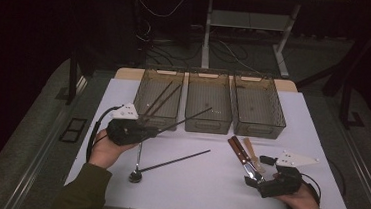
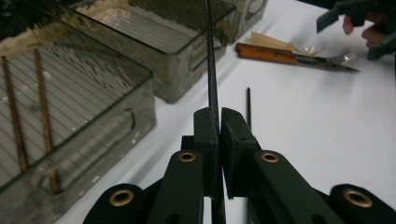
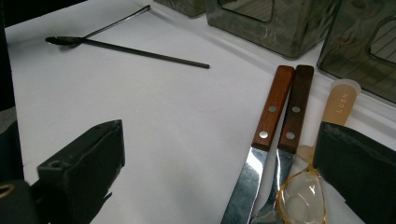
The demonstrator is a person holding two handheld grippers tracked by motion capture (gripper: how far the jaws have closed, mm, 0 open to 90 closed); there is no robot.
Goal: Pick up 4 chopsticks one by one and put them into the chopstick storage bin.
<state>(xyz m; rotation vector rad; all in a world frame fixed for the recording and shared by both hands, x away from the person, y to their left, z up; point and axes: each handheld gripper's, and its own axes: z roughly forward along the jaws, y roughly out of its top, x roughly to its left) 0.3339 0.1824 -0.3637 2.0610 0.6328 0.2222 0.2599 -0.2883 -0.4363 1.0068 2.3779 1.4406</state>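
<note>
High view: left gripper [image 1: 154, 130] clamps black chopstick [image 1: 187, 117] above table [image 1: 207, 186], tip over middle bin [image 1: 209, 94]. Left gripper view: pads pinch chopstick [image 2: 211, 70]. Right gripper view: right gripper [image 3: 224, 177] jaws apart near knives [image 3: 275, 121].

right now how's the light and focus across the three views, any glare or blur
High view: dim, dark surround, only the white table lit. Left gripper view: the left claw and thin black chopstick sharp, bins soft. Right gripper view: glare on the steel knife blade, near claw blurred.
</note>
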